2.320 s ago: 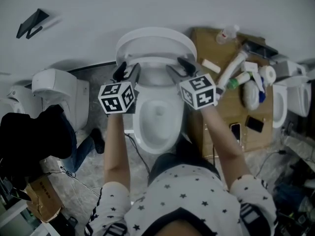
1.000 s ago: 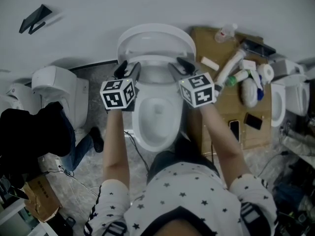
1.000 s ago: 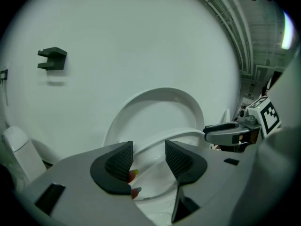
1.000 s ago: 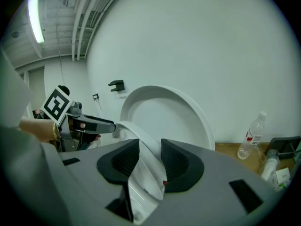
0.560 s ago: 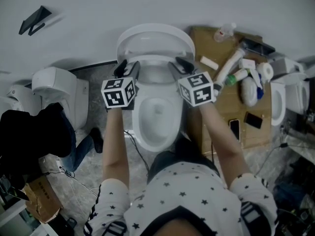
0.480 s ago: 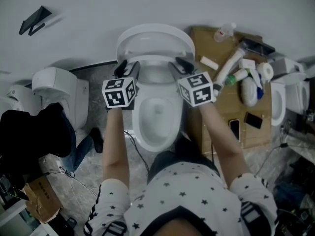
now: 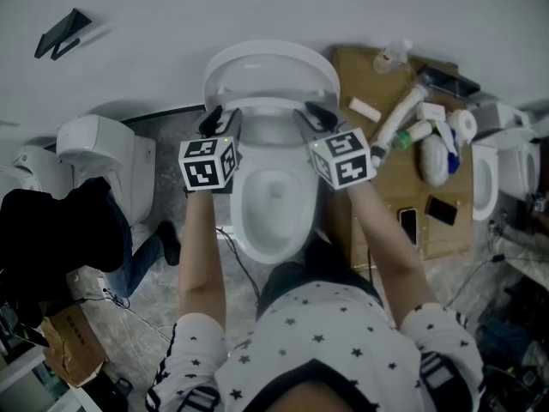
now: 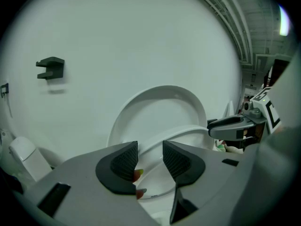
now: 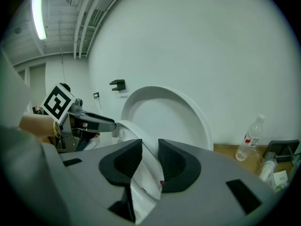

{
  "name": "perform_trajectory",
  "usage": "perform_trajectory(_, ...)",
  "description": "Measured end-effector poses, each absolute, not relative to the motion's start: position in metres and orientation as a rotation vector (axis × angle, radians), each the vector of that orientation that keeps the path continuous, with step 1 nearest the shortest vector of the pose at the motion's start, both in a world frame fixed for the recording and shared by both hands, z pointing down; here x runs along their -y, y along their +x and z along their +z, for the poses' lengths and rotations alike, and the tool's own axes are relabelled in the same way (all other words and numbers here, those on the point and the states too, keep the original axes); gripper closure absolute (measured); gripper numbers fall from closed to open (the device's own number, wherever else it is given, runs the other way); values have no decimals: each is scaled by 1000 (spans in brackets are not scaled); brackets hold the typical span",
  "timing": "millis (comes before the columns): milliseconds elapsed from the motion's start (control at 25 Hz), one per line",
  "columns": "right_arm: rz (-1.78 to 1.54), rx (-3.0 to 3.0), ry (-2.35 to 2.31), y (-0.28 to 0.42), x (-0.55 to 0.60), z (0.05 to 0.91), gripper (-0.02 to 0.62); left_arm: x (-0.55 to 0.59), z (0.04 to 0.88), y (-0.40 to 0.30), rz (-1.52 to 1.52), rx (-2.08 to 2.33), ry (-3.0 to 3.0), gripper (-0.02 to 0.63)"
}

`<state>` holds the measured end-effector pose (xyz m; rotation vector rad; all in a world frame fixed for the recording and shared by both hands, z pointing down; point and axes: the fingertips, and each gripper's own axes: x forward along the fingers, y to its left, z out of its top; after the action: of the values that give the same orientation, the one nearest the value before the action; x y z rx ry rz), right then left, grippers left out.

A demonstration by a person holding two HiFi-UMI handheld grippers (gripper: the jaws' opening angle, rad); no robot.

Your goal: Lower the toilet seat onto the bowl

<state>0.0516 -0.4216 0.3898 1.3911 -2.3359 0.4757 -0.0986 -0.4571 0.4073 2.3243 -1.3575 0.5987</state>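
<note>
Both grippers' jaws have just been closing; hands, seat and lid sit where they were a second ago.

- Left gripper (image 8: 150, 149): ribbed black pads spread, at the bowl's left side. Toilet seat (image 8: 189, 129) crosses the gap at the pad tips; pads do not press on it.
- Right gripper (image 9: 150, 147): narrower gap, at the bowl's right side. The seat's rim fills it pad to pad, and the pads look pressed on it.
- Seat: smooth white plastic ring, part-raised above the toilet bowl (image 7: 243, 217), in front of the lid.
- Lid (image 7: 270, 67): glossy white oval, upright against the wall behind the bowl.

View differences:
- Head view alone shows the bowl's oval from above and both forearms, with a star-print shirt (image 7: 326, 333) below.
- Left gripper view alone shows painted fingernails under its left pad.
- Right gripper view alone shows a clear plastic water bottle (image 9: 249, 138) right of the bowl and a lit ceiling tube (image 9: 38, 13).

Room:
- Plain white wall (image 7: 171, 15) behind the bowl, with a black bracket (image 7: 58, 39) up and left.
- Grey marbled floor (image 7: 163, 299).
- Second white toilet (image 7: 99, 157) left of the bowl.
- Brown cardboard (image 7: 356, 71) right of the bowl, strewn with tubes, bottles and phones.
</note>
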Motion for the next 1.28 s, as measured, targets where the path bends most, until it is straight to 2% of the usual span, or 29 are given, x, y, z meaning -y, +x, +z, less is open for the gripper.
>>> perform_trajectory(1280,463,2350,1361,34,356,387,479,391,406,-114,605,1346,2322,439)
